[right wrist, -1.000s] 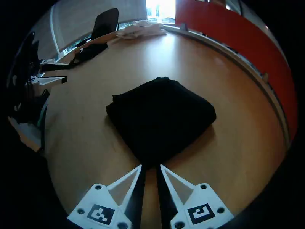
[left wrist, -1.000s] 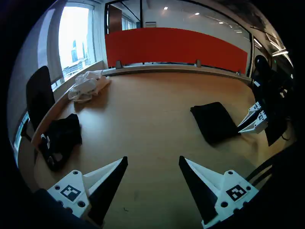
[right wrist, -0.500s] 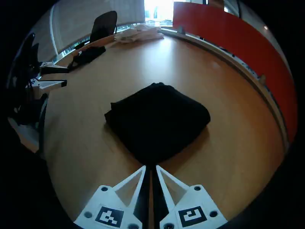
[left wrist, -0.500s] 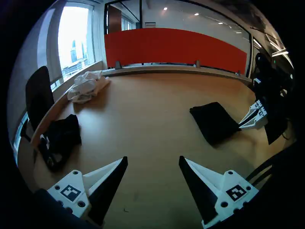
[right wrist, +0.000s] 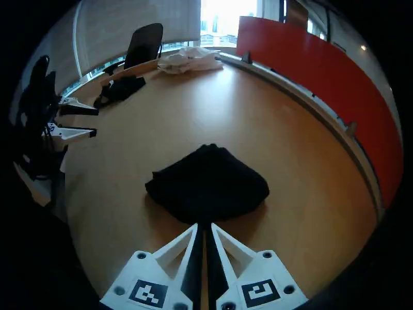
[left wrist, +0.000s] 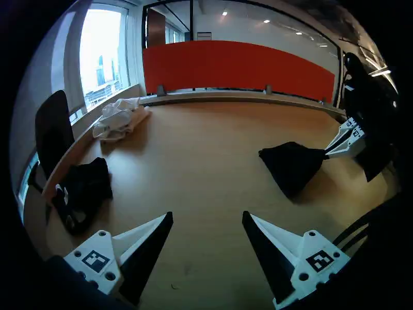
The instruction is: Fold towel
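Observation:
A folded black towel (right wrist: 209,183) lies on the wooden table (right wrist: 206,119). My right gripper (right wrist: 205,226) is shut on its near corner, and that corner is pulled up off the table into a peak. In the left gripper view the same towel (left wrist: 291,164) rises to a point at its right, where the right gripper (left wrist: 330,150) pinches it. My left gripper (left wrist: 206,214) hovers open over bare table, well to the left of the towel, with nothing between its fingers. In the right gripper view the left gripper (right wrist: 96,122) stands open at the far left.
A pile of white cloth (left wrist: 117,118) lies at the table's far left by the window. A black bundle (left wrist: 82,188) sits at the left edge beside a dark chair (left wrist: 51,129). A red partition (left wrist: 237,64) runs along the far edge. A person in dark clothing (left wrist: 364,103) stands at the right.
The right gripper's fingers closed on the towel's near corner, then rose and drew back, lifting that corner off the table. The left gripper stayed open and nearly still.

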Tool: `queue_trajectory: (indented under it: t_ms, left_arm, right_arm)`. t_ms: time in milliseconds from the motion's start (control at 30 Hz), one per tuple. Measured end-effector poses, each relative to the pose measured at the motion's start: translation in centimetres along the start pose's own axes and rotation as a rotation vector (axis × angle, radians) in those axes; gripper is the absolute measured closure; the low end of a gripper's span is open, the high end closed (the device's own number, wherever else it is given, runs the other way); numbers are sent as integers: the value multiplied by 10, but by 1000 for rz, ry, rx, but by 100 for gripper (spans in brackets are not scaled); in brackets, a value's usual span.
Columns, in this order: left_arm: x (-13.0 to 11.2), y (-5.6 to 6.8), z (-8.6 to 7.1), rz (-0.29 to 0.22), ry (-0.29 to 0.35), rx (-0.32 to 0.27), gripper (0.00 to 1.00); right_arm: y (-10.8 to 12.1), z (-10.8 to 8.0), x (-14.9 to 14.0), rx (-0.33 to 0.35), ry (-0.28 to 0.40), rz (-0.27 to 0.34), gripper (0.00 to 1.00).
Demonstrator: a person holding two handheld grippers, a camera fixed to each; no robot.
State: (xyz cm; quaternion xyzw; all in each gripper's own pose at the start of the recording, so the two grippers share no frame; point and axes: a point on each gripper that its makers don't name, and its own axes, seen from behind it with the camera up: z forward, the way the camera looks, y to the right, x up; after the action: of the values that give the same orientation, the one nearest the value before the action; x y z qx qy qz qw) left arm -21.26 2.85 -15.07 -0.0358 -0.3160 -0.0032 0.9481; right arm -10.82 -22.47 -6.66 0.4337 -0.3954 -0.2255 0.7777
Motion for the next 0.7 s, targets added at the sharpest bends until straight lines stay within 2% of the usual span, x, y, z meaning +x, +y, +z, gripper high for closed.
queue_trajectory:
  t_ms: [300,700]
  left_arm:
    - [12,-1,0,-3,20,-8,0]
    - [26,-3,1,-3,40,-12,0]
  right_arm:
    - [14,-21,53,-27,60,-51,97]
    - [28,-60,124,-70,160,-135,97]
